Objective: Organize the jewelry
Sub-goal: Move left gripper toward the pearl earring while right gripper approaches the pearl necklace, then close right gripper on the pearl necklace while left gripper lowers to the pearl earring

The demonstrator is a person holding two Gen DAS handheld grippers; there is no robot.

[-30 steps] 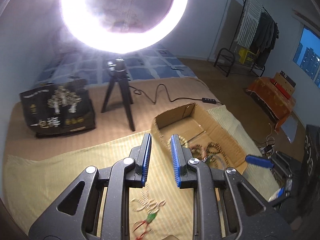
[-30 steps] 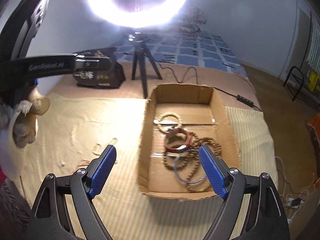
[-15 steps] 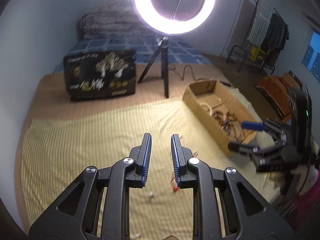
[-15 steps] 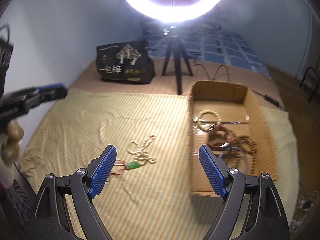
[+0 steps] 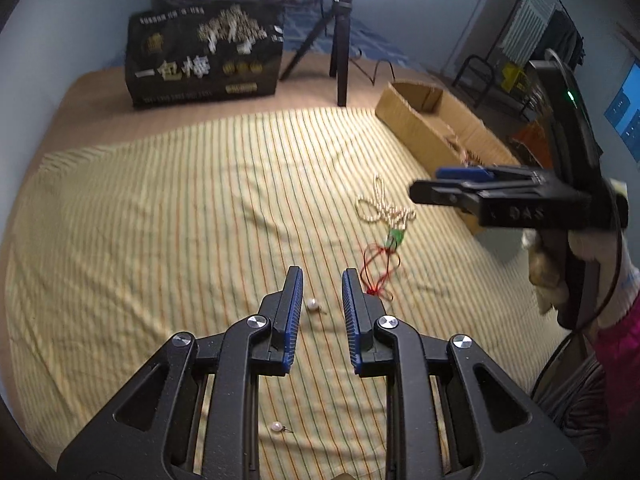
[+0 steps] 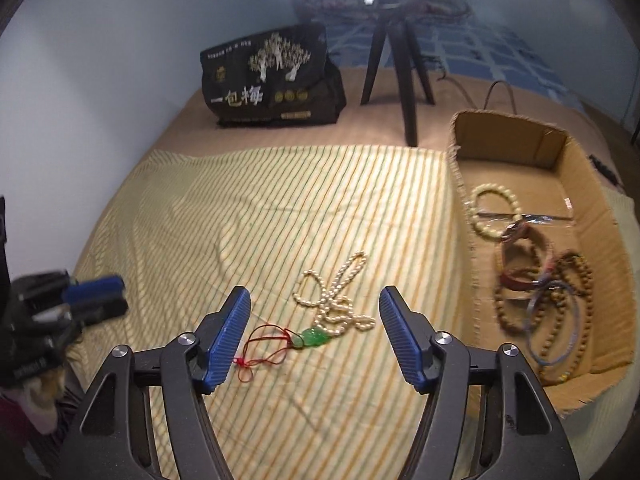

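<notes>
In my left wrist view, the black printed bag (image 5: 204, 54) stands at the upper left of the frame, behind the striped yellow cloth (image 5: 160, 208) spread on the bed. My left gripper (image 5: 319, 288) fills the lower middle, its jaws set narrow and holding nothing; a small pearl earring (image 5: 312, 304) lies on the cloth right between the tips, and a second pearl earring (image 5: 277, 426) sits lower in the frame, between the gripper's arms. Right of the tips the red cord (image 5: 376, 268) trails up to the green pendant (image 5: 396, 236), and above that the pearl necklace (image 5: 382, 206) lies in loose loops. My right gripper (image 5: 460, 184) reaches in from the right edge, seen side-on, above the cloth.

In my right wrist view, my right gripper (image 6: 314, 322) has its jaws wide apart and empty, hovering over the cloth with the cord, pendant and necklace lying between the two tips in the frame. At the right, the cardboard box (image 6: 460, 184) rests on the cloth, holding beaded bracelets (image 6: 560, 292) heaped together. The tripod (image 6: 404, 64) stands at upper centre.
</notes>
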